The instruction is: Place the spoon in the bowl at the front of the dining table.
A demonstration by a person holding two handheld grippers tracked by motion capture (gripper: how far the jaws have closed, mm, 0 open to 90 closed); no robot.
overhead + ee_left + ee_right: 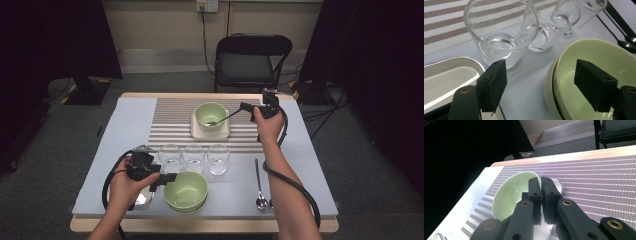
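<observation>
In the upper middle of the high view, the right gripper (243, 105) has its fingers closed on a spoon (220, 120) whose tip rests inside the far green bowl (210, 114) on a white square plate (210, 132). At lower left, the left gripper (169, 178) holds its fingers apart astride the rim of the near green bowl (186, 191), beside three empty glasses (194, 158) on the surface (120, 145).

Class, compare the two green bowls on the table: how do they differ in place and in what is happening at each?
The far bowl sits on a white square dish on the striped mat; the near bowl rests on the plain table cover. The far bowl has a spoon dipped in by the right gripper; the near bowl looks empty, with the open left gripper at its rim. Both are pale green and upright.
</observation>
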